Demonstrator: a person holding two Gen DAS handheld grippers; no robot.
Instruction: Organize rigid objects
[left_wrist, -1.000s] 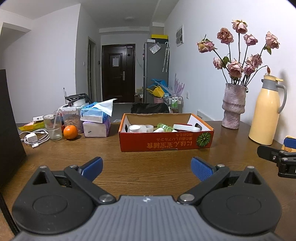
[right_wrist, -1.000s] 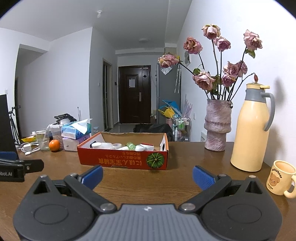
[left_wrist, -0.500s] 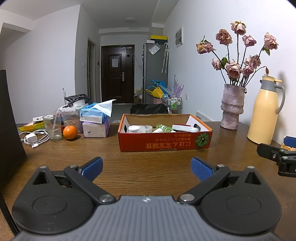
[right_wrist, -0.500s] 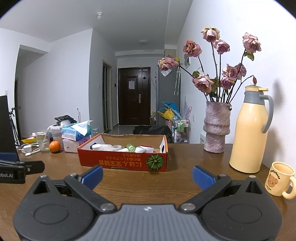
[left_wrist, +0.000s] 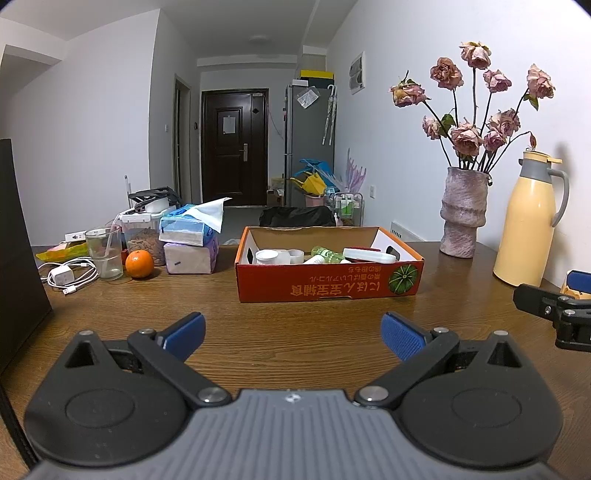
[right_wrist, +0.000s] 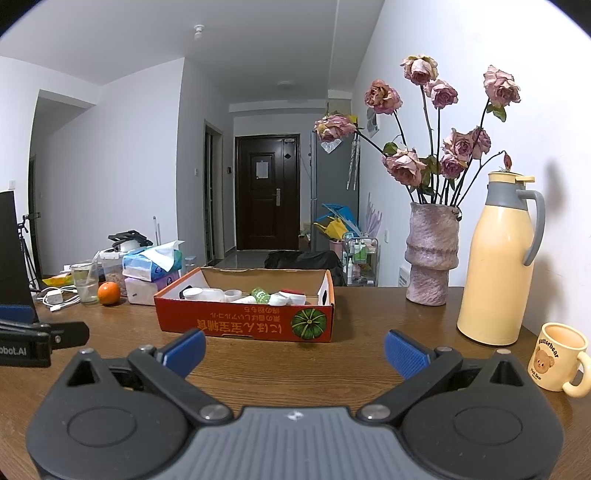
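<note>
Both grippers, left (left_wrist: 291, 328) and right (right_wrist: 293, 349), hover over the desk (left_wrist: 295, 332) with fingers spread, empty (blue pads), near the far box (left_wrist: 328, 284) of bottles.

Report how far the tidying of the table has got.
Done: several small items, white containers and a green bottle, already lie in the red cardboard box.
In hand: nothing. The left gripper and right gripper are both open and empty, above bare wood short of the box.
Left: the bear mug, orange and glass sit loose on the table.
</note>
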